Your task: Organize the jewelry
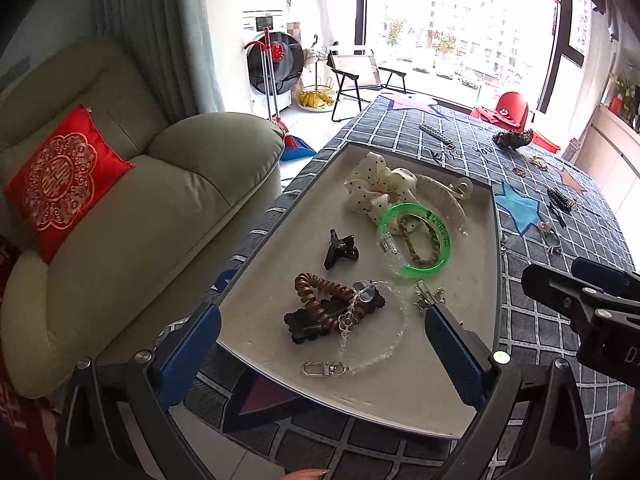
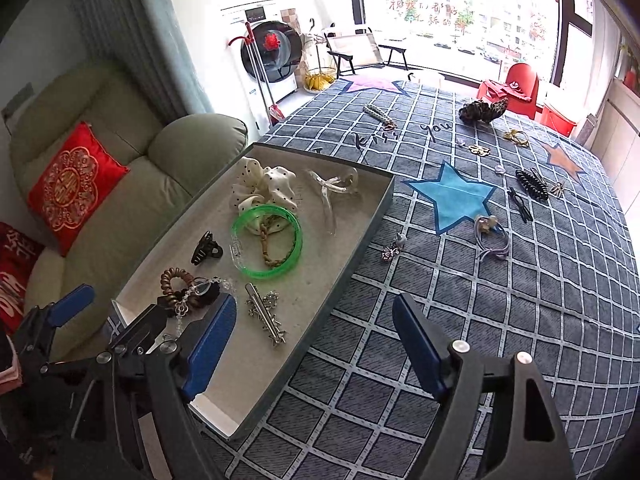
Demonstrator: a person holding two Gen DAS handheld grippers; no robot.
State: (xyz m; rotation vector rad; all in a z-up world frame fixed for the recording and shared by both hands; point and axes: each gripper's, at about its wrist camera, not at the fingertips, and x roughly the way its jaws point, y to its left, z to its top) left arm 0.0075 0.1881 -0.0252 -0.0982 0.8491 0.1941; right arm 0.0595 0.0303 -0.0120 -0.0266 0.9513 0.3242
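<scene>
I had both claws hanging over the near end of the table (image 2: 520,280), which wore a blue checked cloth with stars; the tray (image 2: 360,216), a shallow grey box, lay just ahead of the left claw (image 1: 324,344) and ahead and to the left of the right claw (image 2: 316,332). Both claws stood wide, with nothing between their pads; no piece was in my grip.

Inside the tray, beyond the left claw's tips, sat the spotted scrunchie (image 1: 370,188), the green bangle (image 1: 416,240), the brown coil hair tie (image 1: 324,296), the black claw clip (image 1: 340,248) and the silver hair clip (image 2: 266,316), that last one just past the right claw's left finger. I judged one drop finished and the next fetch due; the sorting looked roughly half done.

Still loose on the cloth, well ahead and to the right of the right claw, were the leopard scrunchie (image 2: 482,110), the black beaded clip (image 2: 532,184), the lilac hair tie (image 2: 492,236) and, nearest, the small charm (image 2: 392,250).

The next move, as I reckoned it, called for swinging the right claw forward to that charm, lowering until the pads straddled it, and closing gently; it was tiny and flat, so a pinch might slip on the cloth.
</scene>
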